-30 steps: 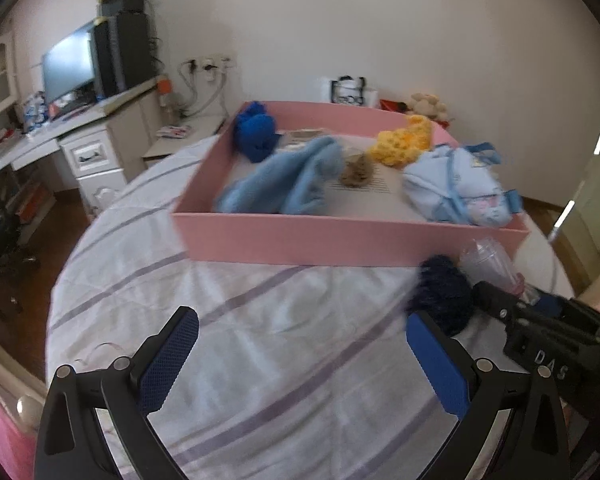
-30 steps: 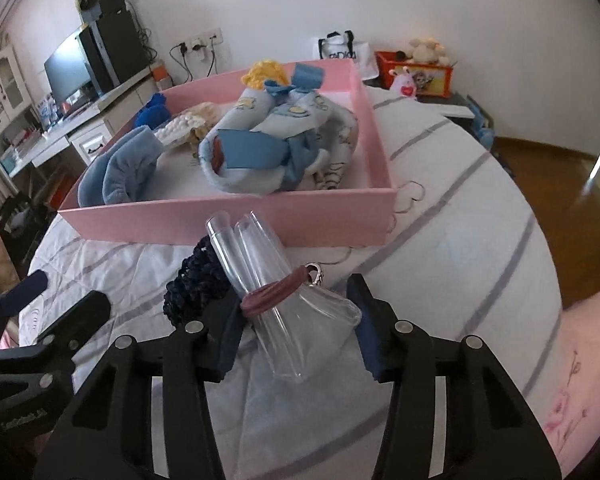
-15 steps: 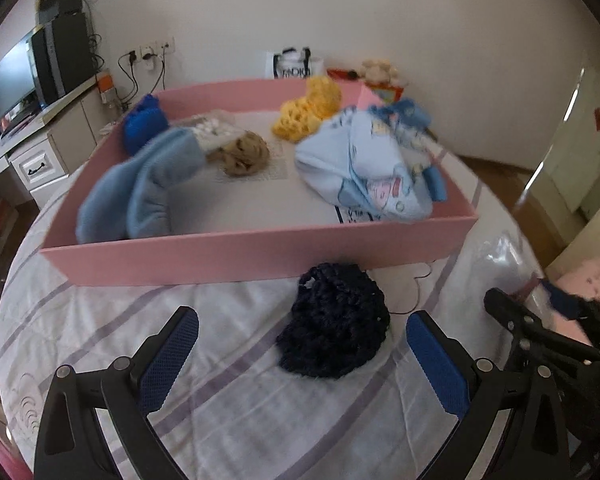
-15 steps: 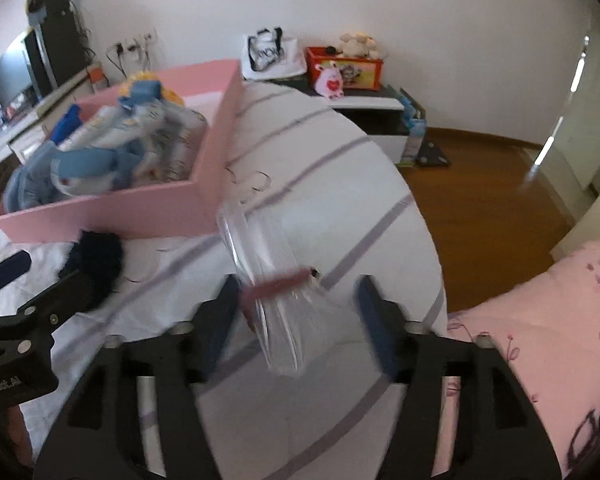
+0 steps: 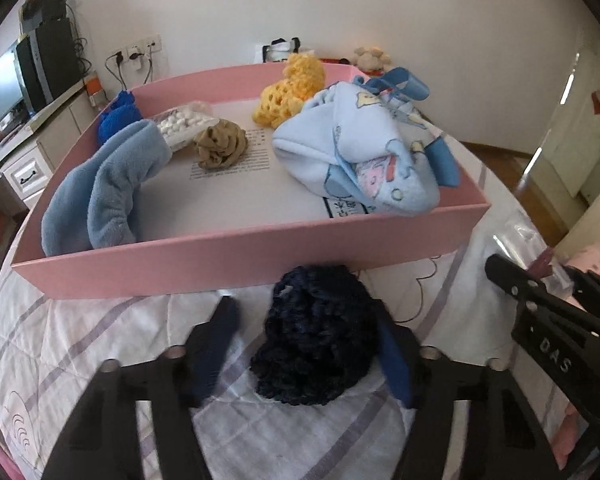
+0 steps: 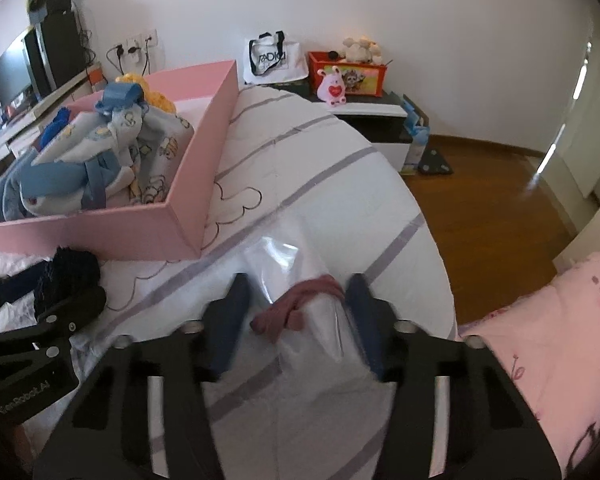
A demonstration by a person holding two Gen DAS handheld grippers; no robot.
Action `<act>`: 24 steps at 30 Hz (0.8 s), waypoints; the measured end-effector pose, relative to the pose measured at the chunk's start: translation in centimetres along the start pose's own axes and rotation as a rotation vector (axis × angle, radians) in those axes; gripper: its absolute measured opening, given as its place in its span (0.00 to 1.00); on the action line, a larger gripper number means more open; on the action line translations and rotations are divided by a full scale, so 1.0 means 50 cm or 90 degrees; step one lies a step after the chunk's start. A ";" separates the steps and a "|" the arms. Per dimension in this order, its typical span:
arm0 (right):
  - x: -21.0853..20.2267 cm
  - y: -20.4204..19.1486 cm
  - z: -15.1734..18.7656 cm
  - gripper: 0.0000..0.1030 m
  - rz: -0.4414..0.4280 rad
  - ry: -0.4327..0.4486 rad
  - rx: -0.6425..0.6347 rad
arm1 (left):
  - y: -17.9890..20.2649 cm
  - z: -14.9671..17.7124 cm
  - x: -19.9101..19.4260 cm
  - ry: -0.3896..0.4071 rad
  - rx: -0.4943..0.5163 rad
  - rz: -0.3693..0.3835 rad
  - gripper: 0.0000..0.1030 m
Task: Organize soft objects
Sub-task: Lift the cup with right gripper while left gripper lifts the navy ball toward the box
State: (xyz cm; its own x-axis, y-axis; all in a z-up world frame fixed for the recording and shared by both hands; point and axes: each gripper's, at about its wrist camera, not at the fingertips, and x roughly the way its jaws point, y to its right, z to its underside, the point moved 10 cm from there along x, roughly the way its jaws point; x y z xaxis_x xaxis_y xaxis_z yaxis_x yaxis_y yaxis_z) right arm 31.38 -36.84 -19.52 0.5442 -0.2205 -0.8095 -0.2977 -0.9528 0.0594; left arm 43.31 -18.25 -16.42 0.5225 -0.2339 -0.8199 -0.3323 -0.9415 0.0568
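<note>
Round tabletop under a white, purple-striped cloth, in a room with wooden floor. Left gripper, fingers just narrowed since the earlier frame, brackets the dark blue knit before the pink tray; contact unclear. Right gripper has closed further around the clear bag, whose long axis points away from the camera.

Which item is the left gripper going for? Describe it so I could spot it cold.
Find the pink tray on the striped tablecloth. Just outside its near wall, on the cloth, lies a dark navy knitted bundle, with the left gripper around it, jaws just closing. It is the only soft item outside the tray, and far darker than the blues inside.
</note>
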 end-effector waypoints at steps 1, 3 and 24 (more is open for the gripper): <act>0.000 -0.001 0.000 0.37 -0.004 -0.001 0.003 | -0.001 0.001 -0.002 0.003 -0.001 -0.003 0.48; -0.003 0.000 0.006 0.36 -0.006 -0.002 0.004 | -0.007 -0.001 -0.009 0.004 -0.007 -0.002 0.35; -0.110 -0.060 0.017 0.36 -0.026 0.030 -0.004 | -0.047 0.024 -0.139 0.073 -0.022 -0.010 0.15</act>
State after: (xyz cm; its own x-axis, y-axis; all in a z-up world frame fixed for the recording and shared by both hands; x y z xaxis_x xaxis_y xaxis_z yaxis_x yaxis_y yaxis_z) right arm 28.62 -32.58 -15.74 0.5927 -0.1905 -0.7825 -0.2688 -0.9627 0.0307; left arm 39.54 -14.11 -11.54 0.6145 -0.2438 -0.7503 -0.2974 -0.9525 0.0659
